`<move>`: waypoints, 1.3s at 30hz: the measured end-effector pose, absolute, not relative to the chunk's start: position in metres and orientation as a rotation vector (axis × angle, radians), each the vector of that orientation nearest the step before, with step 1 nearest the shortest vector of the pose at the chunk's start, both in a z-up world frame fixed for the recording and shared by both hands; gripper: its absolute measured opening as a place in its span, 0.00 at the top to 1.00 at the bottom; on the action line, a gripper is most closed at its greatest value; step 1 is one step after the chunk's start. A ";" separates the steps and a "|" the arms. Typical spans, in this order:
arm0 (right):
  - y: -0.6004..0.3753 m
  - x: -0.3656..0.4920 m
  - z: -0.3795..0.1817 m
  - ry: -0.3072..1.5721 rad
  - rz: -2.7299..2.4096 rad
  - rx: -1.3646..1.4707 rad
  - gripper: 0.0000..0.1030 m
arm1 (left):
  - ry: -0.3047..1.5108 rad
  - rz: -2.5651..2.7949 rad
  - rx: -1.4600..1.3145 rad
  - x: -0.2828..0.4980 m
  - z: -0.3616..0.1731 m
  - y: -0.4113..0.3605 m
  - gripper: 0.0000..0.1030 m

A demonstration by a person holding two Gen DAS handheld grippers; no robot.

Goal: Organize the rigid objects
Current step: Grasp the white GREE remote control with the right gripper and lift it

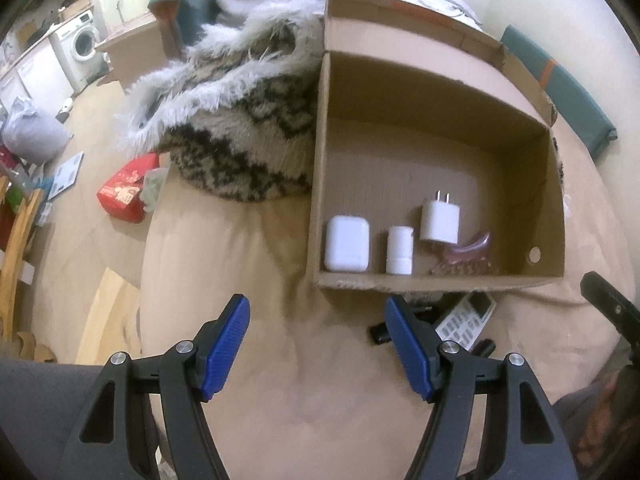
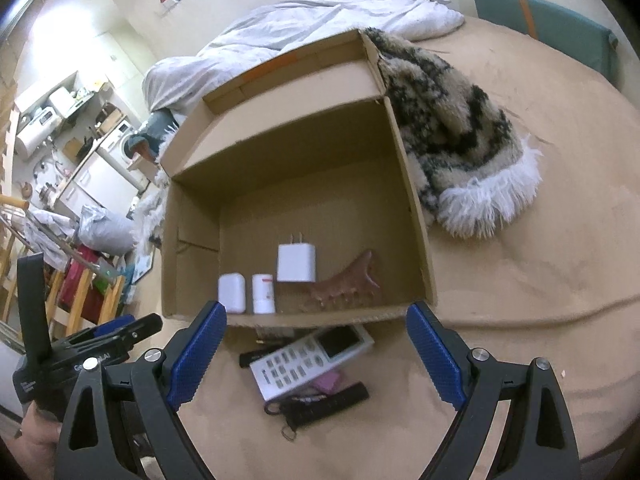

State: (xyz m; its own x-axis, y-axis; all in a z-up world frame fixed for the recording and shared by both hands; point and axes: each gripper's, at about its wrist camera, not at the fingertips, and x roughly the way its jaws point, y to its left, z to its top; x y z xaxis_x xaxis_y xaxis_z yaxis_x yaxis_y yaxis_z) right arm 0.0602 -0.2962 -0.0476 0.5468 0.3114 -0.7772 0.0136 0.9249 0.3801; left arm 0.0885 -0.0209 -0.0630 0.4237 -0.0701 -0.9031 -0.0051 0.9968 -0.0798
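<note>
An open cardboard box (image 1: 556, 200) (image 2: 416, 208) sits on the beige bed cover. Along its near wall lie a white earbud case (image 1: 346, 249) (image 2: 232, 293), a small white bottle (image 1: 399, 250) (image 2: 263, 293), a white plug charger (image 1: 439, 222) (image 2: 296, 263) and a pink hair claw (image 1: 468, 256) (image 2: 344, 282). Outside the box lie a white remote control (image 2: 312, 360) (image 1: 466, 318) and black and pink items (image 2: 320, 398). My left gripper (image 1: 318, 350) is open over bare cover, left of the remote. My right gripper (image 2: 314, 354) is open above the remote.
A shaggy black-and-cream throw (image 1: 248, 132) (image 2: 452, 132) lies beside the box, with a white duvet (image 2: 320, 20) behind. The floor at the left holds a red pack (image 1: 126, 190), a grey bag (image 1: 34, 132) and wooden furniture (image 1: 16, 240). A washing machine (image 1: 82, 46) stands far back.
</note>
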 end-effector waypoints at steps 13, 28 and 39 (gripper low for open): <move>-0.273 0.080 -0.109 1.263 0.225 0.351 0.06 | 1.237 0.012 -0.129 0.094 -0.088 -0.013 0.35; -0.229 0.113 -0.182 1.483 0.031 0.545 0.12 | 1.261 -0.017 -0.145 0.096 -0.090 -0.020 0.35; -0.265 0.075 -0.164 1.482 0.114 0.477 0.52 | 1.282 -0.018 -0.178 0.096 -0.094 -0.018 0.35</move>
